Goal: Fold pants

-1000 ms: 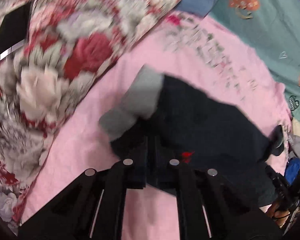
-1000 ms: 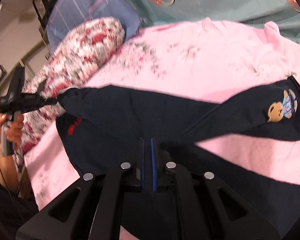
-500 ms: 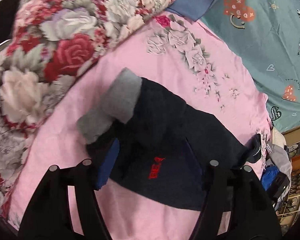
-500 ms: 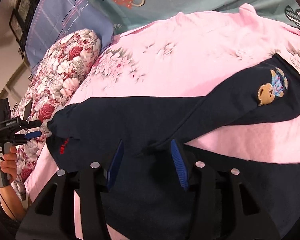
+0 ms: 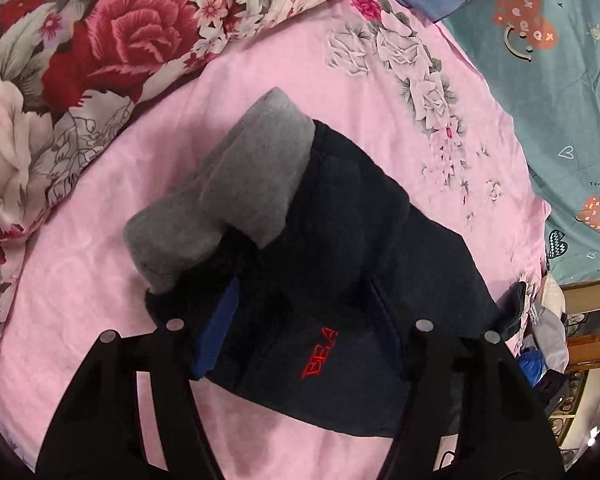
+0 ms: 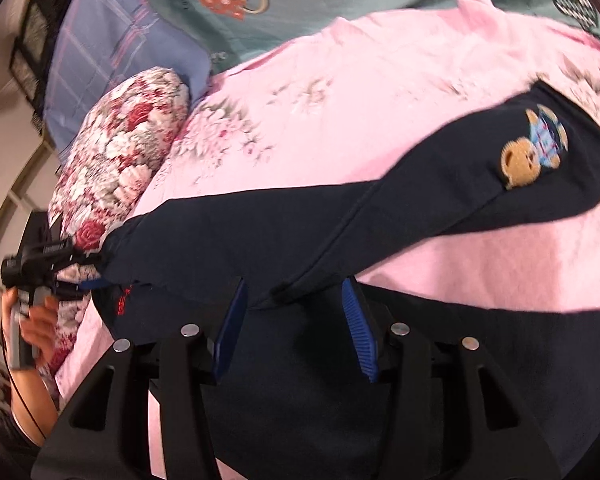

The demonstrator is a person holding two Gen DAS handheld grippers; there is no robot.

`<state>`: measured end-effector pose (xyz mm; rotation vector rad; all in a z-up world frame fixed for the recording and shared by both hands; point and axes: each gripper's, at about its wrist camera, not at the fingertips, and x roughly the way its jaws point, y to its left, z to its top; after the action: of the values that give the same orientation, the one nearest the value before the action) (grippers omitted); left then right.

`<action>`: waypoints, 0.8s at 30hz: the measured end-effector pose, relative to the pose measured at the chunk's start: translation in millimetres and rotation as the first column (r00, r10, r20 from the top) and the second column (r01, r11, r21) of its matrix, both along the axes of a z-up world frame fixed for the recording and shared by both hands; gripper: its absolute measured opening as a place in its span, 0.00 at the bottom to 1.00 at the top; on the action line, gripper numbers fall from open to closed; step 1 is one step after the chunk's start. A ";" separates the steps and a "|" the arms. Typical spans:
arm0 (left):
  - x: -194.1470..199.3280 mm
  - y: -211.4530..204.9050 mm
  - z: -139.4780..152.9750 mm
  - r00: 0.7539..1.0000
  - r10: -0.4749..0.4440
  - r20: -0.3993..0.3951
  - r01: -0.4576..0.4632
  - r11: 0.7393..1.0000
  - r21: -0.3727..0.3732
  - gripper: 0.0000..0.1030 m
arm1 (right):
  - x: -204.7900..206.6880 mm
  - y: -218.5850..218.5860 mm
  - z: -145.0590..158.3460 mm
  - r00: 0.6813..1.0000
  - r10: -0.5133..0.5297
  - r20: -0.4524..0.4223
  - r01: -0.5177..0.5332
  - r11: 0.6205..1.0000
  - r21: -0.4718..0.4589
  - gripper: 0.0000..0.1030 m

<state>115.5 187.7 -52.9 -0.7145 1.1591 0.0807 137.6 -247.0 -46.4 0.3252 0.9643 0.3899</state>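
The dark navy pants [image 5: 340, 248] lie on the pink bed [image 5: 308, 80], one leg laid over the other, grey cuff [image 5: 236, 184] at my far left, a bear patch [image 6: 534, 154] at the right end. Both my left gripper [image 5: 300, 328] and right gripper [image 6: 296, 320] stand spread, grasping nothing. The cloth looks soft, light and floppy, so I judge the doubled edge near the red lettering [image 5: 319, 354] the best hold.
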 end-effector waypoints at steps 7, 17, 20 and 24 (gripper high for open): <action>22.2 2.5 1.8 1.000 0.013 -0.016 -0.013 1.000 0.024 0.61 | 25.1 16.4 9.2 0.987 -0.114 -0.115 0.106 0.991 -0.076 0.49; 10.2 4.1 18.5 1.000 0.010 0.023 -0.011 0.997 0.073 0.13 | 29.1 11.7 7.4 0.962 -0.256 -0.099 0.246 0.964 -0.105 0.02; -6.0 -3.6 48.1 0.994 -0.033 0.103 0.022 0.993 0.113 0.11 | -3.8 3.4 47.8 0.971 -0.234 0.056 0.238 0.967 -0.090 0.01; -33.6 -14.2 77.6 0.977 -0.099 0.188 0.075 0.989 0.129 0.11 | -59.9 -12.6 92.1 0.969 -0.179 0.169 0.187 0.982 -0.029 0.00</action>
<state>81.9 173.5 24.7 -0.5502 0.9882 0.0071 77.6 -259.6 45.7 0.3332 0.7715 0.2226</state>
